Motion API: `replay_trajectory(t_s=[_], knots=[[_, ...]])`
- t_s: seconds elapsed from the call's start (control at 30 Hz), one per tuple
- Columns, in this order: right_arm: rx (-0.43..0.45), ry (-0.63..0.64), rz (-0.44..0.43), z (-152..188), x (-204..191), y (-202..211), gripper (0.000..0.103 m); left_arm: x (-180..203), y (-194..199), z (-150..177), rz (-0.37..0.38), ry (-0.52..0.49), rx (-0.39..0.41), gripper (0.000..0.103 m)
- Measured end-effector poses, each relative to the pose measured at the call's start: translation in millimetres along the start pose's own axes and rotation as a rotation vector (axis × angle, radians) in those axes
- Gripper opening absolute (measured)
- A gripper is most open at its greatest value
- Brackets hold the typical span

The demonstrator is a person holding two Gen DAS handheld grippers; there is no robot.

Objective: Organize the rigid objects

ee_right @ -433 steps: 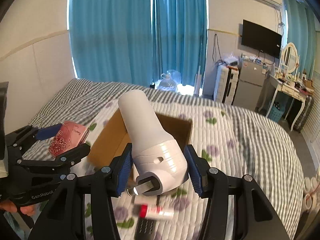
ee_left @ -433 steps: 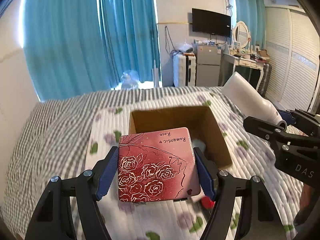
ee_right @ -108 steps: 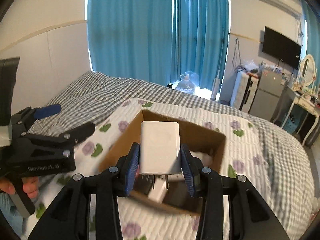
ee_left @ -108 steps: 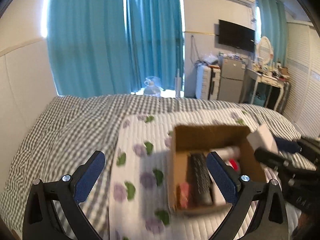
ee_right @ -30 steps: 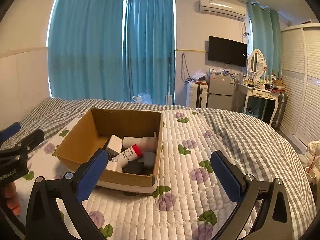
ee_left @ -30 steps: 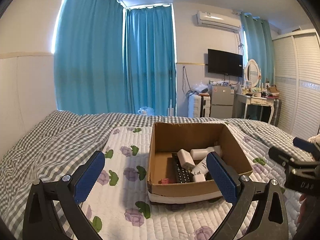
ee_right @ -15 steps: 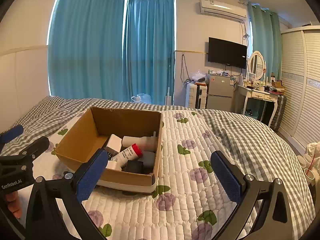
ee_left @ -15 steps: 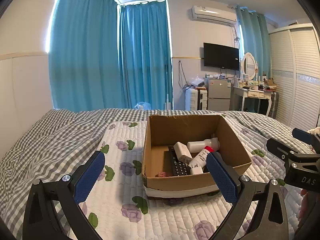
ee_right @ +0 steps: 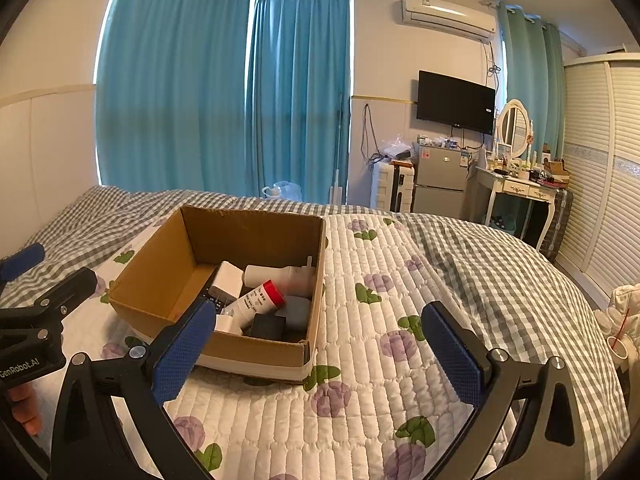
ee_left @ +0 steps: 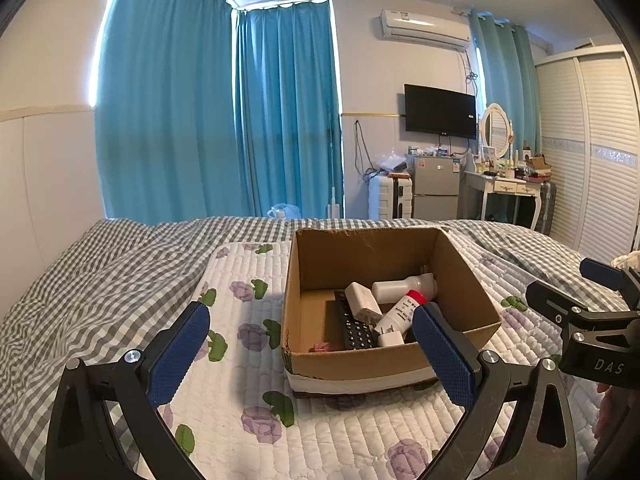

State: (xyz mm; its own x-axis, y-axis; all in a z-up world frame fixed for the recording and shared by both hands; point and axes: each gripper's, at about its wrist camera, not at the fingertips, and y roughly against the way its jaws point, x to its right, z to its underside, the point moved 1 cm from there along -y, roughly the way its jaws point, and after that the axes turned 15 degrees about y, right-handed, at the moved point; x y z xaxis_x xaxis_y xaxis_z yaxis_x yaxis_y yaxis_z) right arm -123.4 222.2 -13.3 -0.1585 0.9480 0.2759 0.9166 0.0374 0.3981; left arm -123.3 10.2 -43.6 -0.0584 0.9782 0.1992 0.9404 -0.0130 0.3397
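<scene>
Both grippers, left [ee_left: 312, 354] and right [ee_right: 320, 350], hang empty with fingers wide apart near the box [ee_left: 384, 366] on the quilt [ee_left: 240, 412]; its light, stiff contents look easiest pinched across flat sides.

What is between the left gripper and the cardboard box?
Nothing visible. The left gripper is open and empty, and only bare flowered quilt lies between its fingers and the cardboard box.
</scene>
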Motion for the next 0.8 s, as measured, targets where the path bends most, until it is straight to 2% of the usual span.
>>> replay_trajectory(t_s=[0.8], knots=[[-0.029,-0.001,-0.004,3.8,-0.6,-6.4,0.103,0.1,0.5,0.4,-0.003,0.001,-0.008,0.103]])
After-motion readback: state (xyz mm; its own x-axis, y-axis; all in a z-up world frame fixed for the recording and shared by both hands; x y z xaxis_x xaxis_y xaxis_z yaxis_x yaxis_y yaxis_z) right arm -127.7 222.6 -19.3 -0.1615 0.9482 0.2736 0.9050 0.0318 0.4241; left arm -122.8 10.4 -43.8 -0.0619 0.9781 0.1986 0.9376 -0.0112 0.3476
